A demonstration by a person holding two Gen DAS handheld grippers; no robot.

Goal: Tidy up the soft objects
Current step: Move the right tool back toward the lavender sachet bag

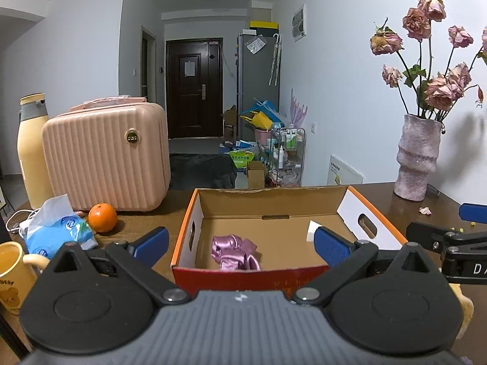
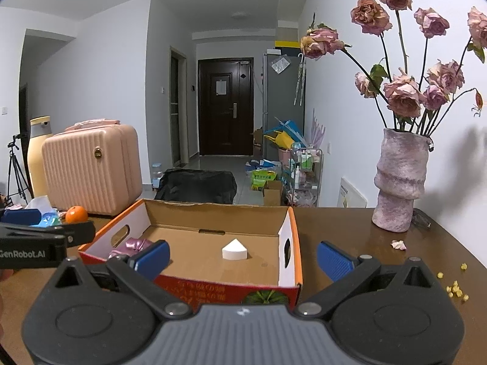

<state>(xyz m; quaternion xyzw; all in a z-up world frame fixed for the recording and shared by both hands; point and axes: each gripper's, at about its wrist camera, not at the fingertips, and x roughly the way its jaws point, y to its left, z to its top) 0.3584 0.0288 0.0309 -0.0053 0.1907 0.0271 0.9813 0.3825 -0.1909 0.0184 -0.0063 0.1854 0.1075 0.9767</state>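
Observation:
An open cardboard box (image 1: 377, 225) with orange rims stands on the brown table; it also shows in the right wrist view (image 2: 293, 231). Inside lie a crumpled pink satin cloth (image 1: 234, 252), also seen in the right wrist view (image 2: 131, 247), and a white wedge-shaped sponge (image 2: 234, 250) whose corner shows in the left wrist view (image 1: 311, 229). My left gripper (image 1: 240, 243) is open and empty just in front of the box. My right gripper (image 2: 243, 257) is open and empty at the box's near right corner. A blue tissue pack (image 1: 57, 231) lies left of the box.
A pink ribbed case (image 1: 106, 158), a yellow bottle (image 1: 32, 149), an orange (image 1: 103, 217) and a yellow mug (image 1: 12, 273) stand at the left. A pink vase of dried roses (image 2: 398, 182) stands at the right, with petals and crumbs (image 2: 455, 289) near it.

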